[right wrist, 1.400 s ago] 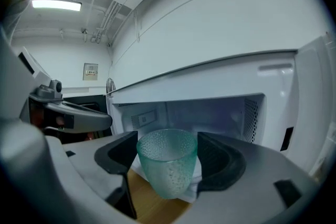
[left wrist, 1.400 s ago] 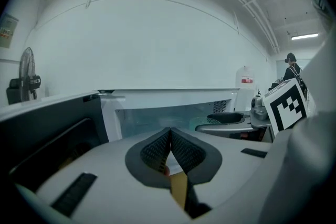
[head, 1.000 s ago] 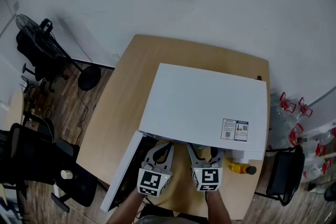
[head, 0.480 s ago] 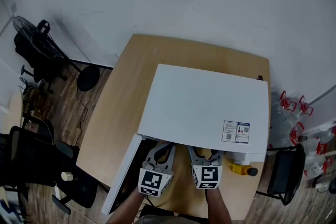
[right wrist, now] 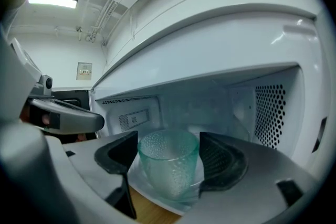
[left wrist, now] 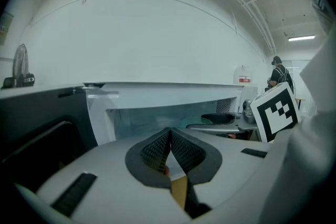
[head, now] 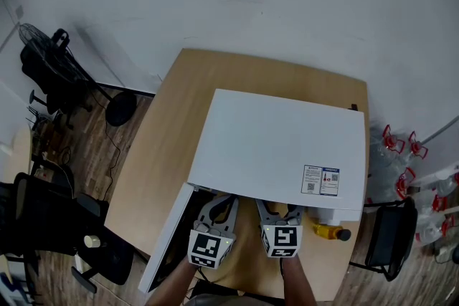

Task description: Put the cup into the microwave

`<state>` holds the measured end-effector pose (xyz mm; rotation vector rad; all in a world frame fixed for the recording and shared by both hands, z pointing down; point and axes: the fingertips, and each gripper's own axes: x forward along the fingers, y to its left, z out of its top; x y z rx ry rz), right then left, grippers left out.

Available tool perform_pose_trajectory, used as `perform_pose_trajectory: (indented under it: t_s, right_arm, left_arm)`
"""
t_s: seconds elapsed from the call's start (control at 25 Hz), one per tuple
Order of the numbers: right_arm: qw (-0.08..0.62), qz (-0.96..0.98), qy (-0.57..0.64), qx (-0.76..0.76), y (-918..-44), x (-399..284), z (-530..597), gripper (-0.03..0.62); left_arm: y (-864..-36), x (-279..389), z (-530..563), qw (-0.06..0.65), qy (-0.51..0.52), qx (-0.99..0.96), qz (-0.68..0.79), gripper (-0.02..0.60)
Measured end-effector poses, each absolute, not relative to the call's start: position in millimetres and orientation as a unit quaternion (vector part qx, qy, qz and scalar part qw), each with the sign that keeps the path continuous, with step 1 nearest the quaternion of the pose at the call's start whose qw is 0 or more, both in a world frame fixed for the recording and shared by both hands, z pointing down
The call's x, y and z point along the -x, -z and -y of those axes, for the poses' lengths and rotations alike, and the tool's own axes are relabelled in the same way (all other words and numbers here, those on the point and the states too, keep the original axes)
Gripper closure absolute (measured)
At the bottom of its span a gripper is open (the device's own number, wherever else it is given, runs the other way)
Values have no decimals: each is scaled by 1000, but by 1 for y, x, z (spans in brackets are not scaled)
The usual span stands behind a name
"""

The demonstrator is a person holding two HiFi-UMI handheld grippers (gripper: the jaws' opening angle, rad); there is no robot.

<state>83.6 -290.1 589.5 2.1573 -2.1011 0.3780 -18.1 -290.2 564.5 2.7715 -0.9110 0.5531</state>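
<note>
The white microwave (head: pixel 280 147) stands on a wooden table (head: pixel 168 132), its door (head: pixel 166 236) swung open to the left. Both grippers sit at its front opening. In the right gripper view, a translucent green dimpled cup (right wrist: pixel 168 165) stands upright between the pads of my right gripper (right wrist: pixel 169 157), low over the white sill at the mouth of the cavity (right wrist: pixel 210 102). The pads rest against the cup's sides. My left gripper (left wrist: pixel 170 147) is shut with nothing in it and faces the open cavity (left wrist: pixel 157 113). In the head view the cup is hidden under the microwave's top.
A yellow bottle with a black cap (head: pixel 326 230) lies on the table just right of my right gripper (head: pixel 276 206). A black chair (head: pixel 391 233) stands at the right, another (head: pixel 50 218) at the left. A fan (head: pixel 50 61) and red-handled bottles (head: pixel 401 154) are on the floor.
</note>
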Motion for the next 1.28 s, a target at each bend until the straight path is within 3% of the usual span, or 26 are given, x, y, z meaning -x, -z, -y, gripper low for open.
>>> perform_pose_trajectory:
  t_s: [1.04, 1.28]
  right_arm:
    - [56, 730, -103, -673, -546, -55, 231, 246]
    - [60, 741, -92, -663, -531, -53, 202, 320]
  left_arm:
    - [-513, 46, 236, 64, -145, -915, 370, 558]
    - [-498, 49, 211, 57, -136, -910, 388, 558]
